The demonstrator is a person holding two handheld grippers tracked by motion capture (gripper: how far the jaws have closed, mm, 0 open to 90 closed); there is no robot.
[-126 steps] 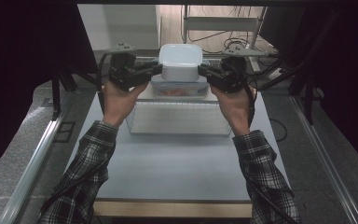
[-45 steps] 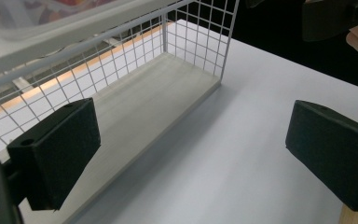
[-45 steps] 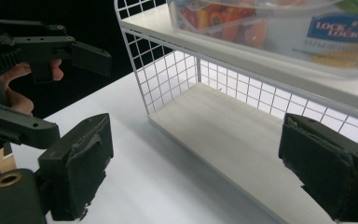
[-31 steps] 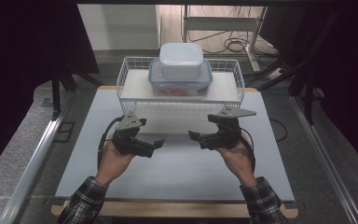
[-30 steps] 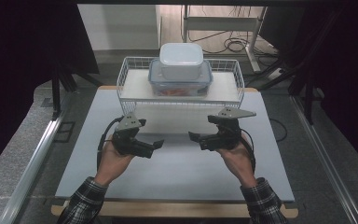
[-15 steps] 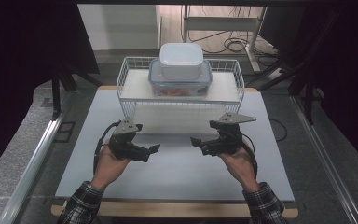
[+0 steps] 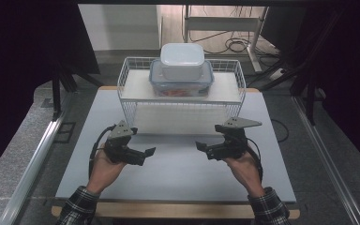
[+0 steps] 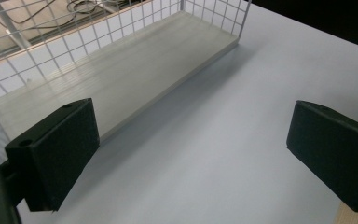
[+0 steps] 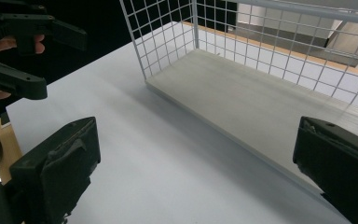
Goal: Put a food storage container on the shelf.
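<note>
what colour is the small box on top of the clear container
White; the small box sits on the clear container, best seen in the high view.

No lettering, label, brand, number or sign is showing readably on anything here.
</note>
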